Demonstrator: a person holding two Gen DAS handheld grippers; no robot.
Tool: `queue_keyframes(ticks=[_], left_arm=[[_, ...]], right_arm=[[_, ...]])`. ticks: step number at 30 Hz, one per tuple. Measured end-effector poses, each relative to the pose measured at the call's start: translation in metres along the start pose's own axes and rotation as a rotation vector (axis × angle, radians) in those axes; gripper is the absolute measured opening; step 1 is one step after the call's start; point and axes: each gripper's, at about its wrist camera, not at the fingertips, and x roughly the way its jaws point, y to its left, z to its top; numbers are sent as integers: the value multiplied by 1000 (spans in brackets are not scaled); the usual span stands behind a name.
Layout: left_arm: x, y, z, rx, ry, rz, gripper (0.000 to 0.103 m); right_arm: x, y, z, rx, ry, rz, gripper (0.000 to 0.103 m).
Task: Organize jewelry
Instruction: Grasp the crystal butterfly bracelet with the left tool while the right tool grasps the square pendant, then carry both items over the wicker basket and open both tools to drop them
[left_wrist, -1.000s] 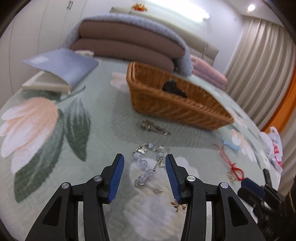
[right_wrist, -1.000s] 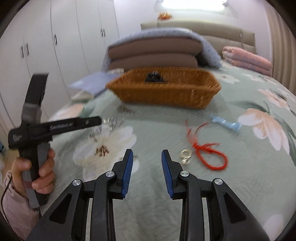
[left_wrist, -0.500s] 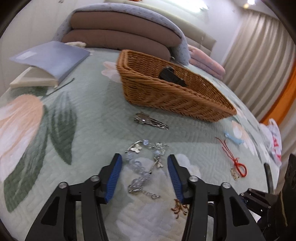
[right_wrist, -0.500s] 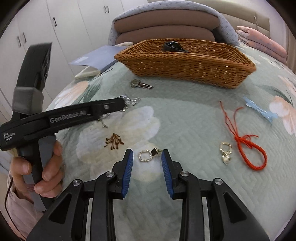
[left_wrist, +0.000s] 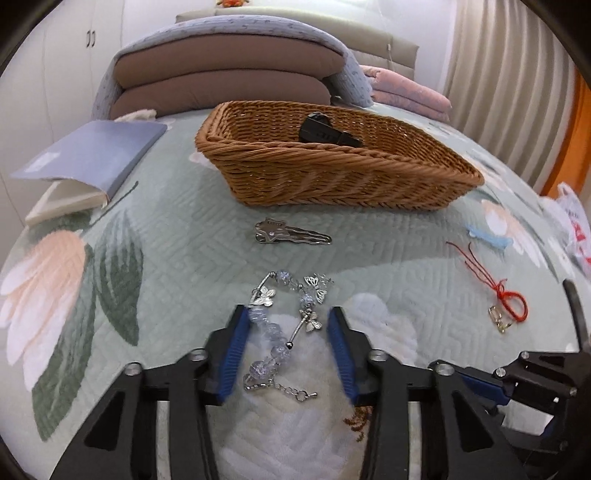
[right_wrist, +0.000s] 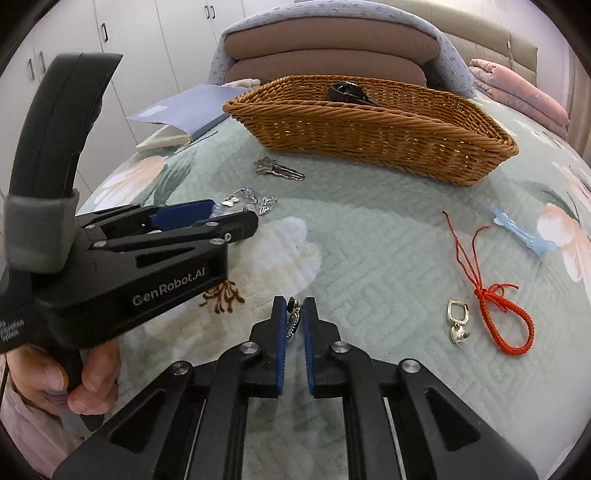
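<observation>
My right claw (right_wrist: 294, 314) had just pinched shut on the small earring (right_wrist: 293, 316), while my left claw (left_wrist: 286, 336), just narrowing, straddled the beaded bracelet (left_wrist: 283, 325) untouched on open bedspread (left_wrist: 388, 266).

"GenRobot.AI" on the left gripper (right_wrist: 236, 221)

On the bed: one wicker basket (left_wrist: 332, 177) holding one black item (left_wrist: 325, 131), one beaded bracelet (left_wrist: 280, 325), two hair clips (left_wrist: 291, 232), one red cord (right_wrist: 506, 314), two earrings (right_wrist: 458, 321), one book (left_wrist: 92, 155).
</observation>
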Motion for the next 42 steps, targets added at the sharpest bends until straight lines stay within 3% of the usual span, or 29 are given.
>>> queue_keyframes(ticks=[1,3,14,25,29,37,42], left_arm=[[-1,0,-1,4,-1,-4,22],[-3,1,-2,-2,-4,-26,11],[-13,13,-5,-66,-36,-111,11],[-43,37,-5,-182,-169,-320,11],[-50,36,-3,-183,-198,-332,11],[-83,25,30,-154,-276,-311,11],[-85,14,78,-117,-329,-254,11]], right_arm=[[-1,-1,0,2,-3,3,9],[-4,-4,-2,11,-17,20,8],[-20,-6,-6,13,-90,64,7],[-43,-30,-9,97,-190,166,7],[-56,-36,-6,121,-235,177,7],[-91,-57,51,78,-349,87,7],[-70,-88,114,85,-381,27,7]])
